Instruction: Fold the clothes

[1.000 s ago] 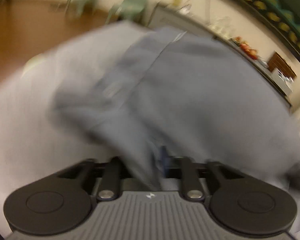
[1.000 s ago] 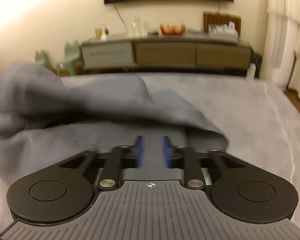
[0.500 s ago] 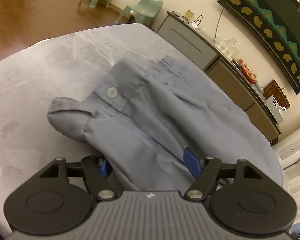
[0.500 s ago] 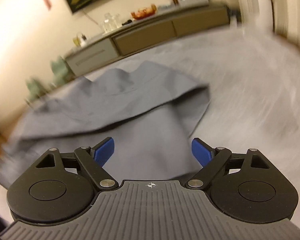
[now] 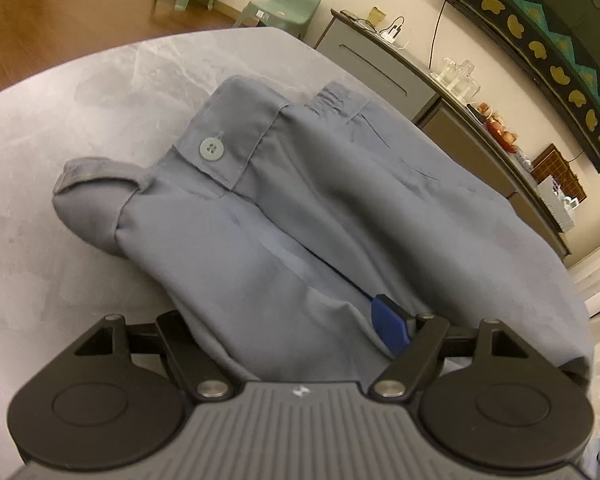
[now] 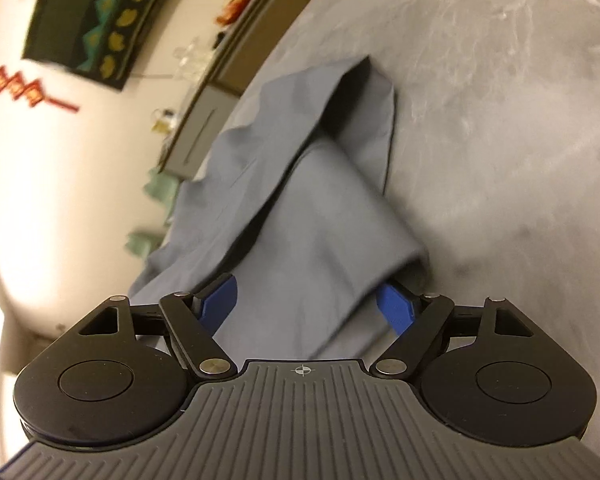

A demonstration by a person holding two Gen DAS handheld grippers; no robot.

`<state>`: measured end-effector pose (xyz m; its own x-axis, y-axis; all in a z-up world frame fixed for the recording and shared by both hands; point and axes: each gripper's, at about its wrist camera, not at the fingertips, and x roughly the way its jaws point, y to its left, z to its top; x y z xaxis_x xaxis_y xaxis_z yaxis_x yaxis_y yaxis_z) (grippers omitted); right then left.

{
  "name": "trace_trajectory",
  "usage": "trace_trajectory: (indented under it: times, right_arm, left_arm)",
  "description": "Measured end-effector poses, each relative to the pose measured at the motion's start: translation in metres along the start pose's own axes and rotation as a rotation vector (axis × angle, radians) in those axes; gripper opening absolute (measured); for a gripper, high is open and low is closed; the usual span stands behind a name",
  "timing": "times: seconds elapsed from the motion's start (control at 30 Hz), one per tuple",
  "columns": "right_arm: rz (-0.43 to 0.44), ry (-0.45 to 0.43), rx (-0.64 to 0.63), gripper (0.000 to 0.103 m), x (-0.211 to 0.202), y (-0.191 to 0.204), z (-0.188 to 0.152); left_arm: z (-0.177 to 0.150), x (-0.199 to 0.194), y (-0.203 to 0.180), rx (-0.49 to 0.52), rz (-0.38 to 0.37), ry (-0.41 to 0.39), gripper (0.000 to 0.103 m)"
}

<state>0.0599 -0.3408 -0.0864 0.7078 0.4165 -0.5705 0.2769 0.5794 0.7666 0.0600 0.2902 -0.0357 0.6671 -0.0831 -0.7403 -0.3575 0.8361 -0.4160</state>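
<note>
Left gripper (image 5: 296,320): two fingers spread wide, released; one blue pad (image 5: 390,326) visible at 3 o'clock, other hidden under cloth. Right gripper (image 6: 308,304): two blue pads (image 6: 220,300) apart, released, cloth lying between them.

One grey-blue buttoned fabric garment (image 5: 320,200), folded, lying on grey marbled round table (image 5: 100,92); one round grey button (image 5: 211,148) at 11 o'clock from left gripper.

Beyond: two mint-green plastic chairs (image 5: 284,4) at 12 o'clock, one long sideboard (image 5: 440,92) at 1 o'clock. Contents of sideboard cannot be told.
</note>
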Motion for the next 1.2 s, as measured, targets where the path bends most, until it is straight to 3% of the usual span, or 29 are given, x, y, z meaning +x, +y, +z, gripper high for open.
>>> trace_trajectory:
  times: [0.07, 0.1, 0.13, 0.17, 0.27, 0.3, 0.37, 0.4, 0.5, 0.57, 0.67, 0.7, 0.73, 0.77, 0.8, 0.83, 0.87, 0.9, 0.93, 1.03, 1.13, 1.17, 1.2]
  right_arm:
    - [-0.060, -0.025, -0.039, 0.045, 0.015, 0.009, 0.004]
    - [-0.100, -0.033, -0.081, 0.005, 0.023, 0.017, 0.006]
    - [-0.134, -0.069, -0.144, 0.003, 0.024, 0.029, 0.009]
    - [-0.171, -0.180, -0.253, 0.002, 0.014, 0.050, 0.011]
    - [-0.088, -0.668, -0.763, 0.000, -0.063, 0.135, -0.021]
    - [-0.069, -0.748, -0.835, 0.000, -0.082, 0.149, -0.030]
    - [-0.119, -0.721, -0.757, 0.000, -0.087, 0.135, -0.024]
    - [-0.175, -0.638, -0.666, 0.000, -0.079, 0.116, -0.015]
    - [-0.264, -0.281, -0.314, 0.001, -0.034, 0.046, 0.006]
    - [-0.251, -0.206, -0.264, 0.005, -0.027, 0.033, 0.001]
    - [-0.209, -0.182, -0.180, 0.037, -0.026, 0.020, 0.001]
    - [-0.191, -0.190, -0.147, 0.062, -0.027, 0.016, 0.003]
    - [-0.173, -0.197, -0.114, 0.074, -0.028, 0.012, 0.004]
    - [-0.154, -0.204, -0.081, 0.074, -0.029, 0.009, 0.006]
    - [-0.160, -0.190, -0.071, 0.070, -0.021, 0.007, 0.010]
    - [-0.173, -0.158, -0.095, 0.032, -0.012, 0.007, 0.018]
    - [-0.207, -0.180, -0.160, 0.004, -0.008, 0.018, 0.029]
    - [-0.244, -0.211, -0.232, 0.001, -0.004, 0.030, 0.041]
    - [-0.233, -0.307, -0.283, 0.000, -0.014, 0.044, 0.052]
    - [-0.066, -0.613, -0.340, 0.000, -0.090, 0.100, 0.073]
    - [0.007, -0.792, -0.453, 0.000, -0.167, 0.165, 0.081]
    - [0.003, -0.833, -0.473, 0.000, -0.184, 0.181, 0.084]
    - [-0.048, -0.823, -0.503, 0.000, -0.184, 0.196, 0.092]
  left_arm:
    - [0.004, 0.005, -0.006, 0.033, 0.022, -0.005, 0.040]
    - [0.007, 0.008, -0.009, 0.051, 0.033, -0.005, 0.016]
    - [0.012, 0.009, -0.012, 0.066, 0.037, -0.013, 0.008]
    - [0.022, 0.005, -0.016, 0.071, 0.020, -0.043, 0.006]
    - [0.048, -0.031, -0.026, 0.082, -0.070, -0.192, 0.004]
    - [0.050, -0.042, -0.028, 0.099, -0.074, -0.221, 0.004]
    - [0.054, -0.064, -0.031, 0.132, -0.082, -0.278, 0.005]
    - [0.054, -0.069, -0.031, 0.151, -0.075, -0.281, 0.005]
    - [0.032, -0.026, -0.015, 0.172, 0.033, -0.054, 0.005]
    - [0.017, -0.009, 0.002, 0.105, 0.043, 0.019, 0.007]
    - [0.010, -0.008, 0.014, 0.015, 0.021, 0.015, 0.015]
    - [0.011, -0.008, 0.014, -0.005, 0.021, 0.017, 0.022]
    - [0.012, -0.008, 0.014, -0.023, 0.019, 0.019, 0.040]
    - [0.017, -0.006, 0.010, -0.032, 0.013, 0.025, 0.048]
    - [0.025, -0.001, 0.002, -0.023, 0.009, 0.031, 0.045]
    - [0.033, 0.004, -0.006, -0.014, 0.005, 0.037, 0.017]
    - [0.043, 0.007, -0.018, 0.011, 0.001, 0.035, 0.004]
    - [0.058, 0.004, -0.039, 0.072, -0.007, 0.009, 0.004]
    - [0.074, -0.011, -0.062, 0.114, -0.036, -0.040, 0.004]
    - [0.129, -0.094, -0.123, 0.191, -0.226, -0.241, 0.004]
    - [0.166, -0.176, -0.154, 0.199, -0.362, -0.425, 0.004]
    - [0.176, -0.190, -0.161, 0.209, -0.360, -0.468, 0.004]
    - [0.183, -0.179, -0.172, 0.261, -0.258, -0.455, 0.005]
